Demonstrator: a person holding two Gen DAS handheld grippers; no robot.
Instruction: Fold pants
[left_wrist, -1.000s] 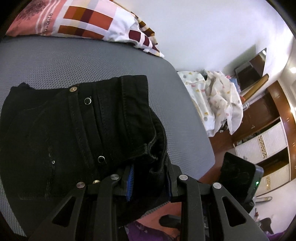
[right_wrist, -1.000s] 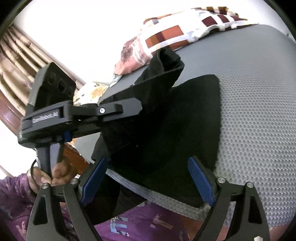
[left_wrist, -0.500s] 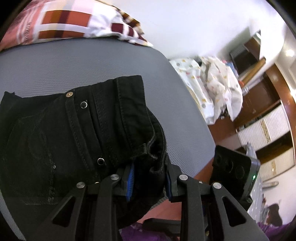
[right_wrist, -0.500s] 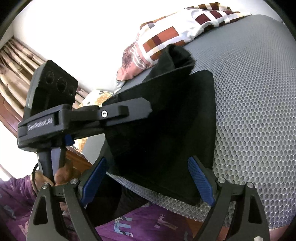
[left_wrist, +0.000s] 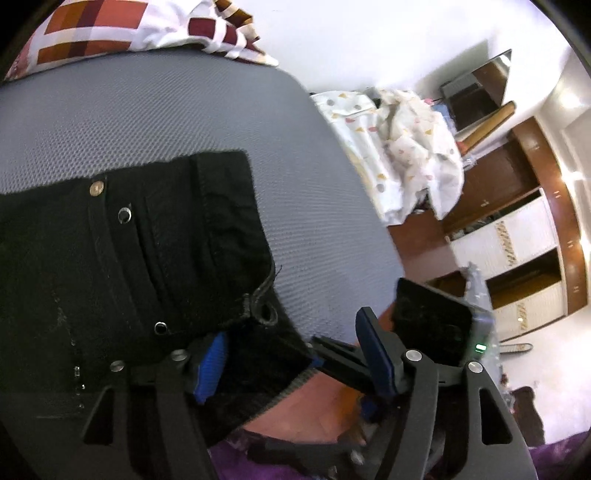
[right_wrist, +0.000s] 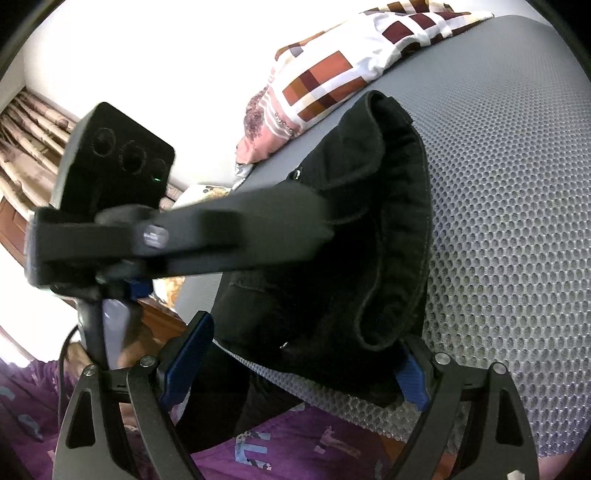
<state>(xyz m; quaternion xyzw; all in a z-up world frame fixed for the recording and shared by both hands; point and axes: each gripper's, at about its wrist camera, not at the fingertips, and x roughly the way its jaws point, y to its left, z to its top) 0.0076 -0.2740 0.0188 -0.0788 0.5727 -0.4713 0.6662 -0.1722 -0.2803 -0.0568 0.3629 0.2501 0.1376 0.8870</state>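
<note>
While the black pants (left_wrist: 122, 266) lie folded at the near edge of the grey mesh mattress (left_wrist: 184, 107), the left gripper (left_wrist: 295, 354) has just let go and the right gripper (right_wrist: 295, 365) gapes empty: soft, heavy denim, best pinched at its thick seamed waistband.

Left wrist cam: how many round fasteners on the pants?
3: brass button near the pants' top edge, ring snap just below it, dark stud lower down. Folds may hide more.

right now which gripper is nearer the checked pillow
Neither clearly. The left gripper and the right gripper both sit at the near edge of the black pants, with the pillow across the bed.
</note>
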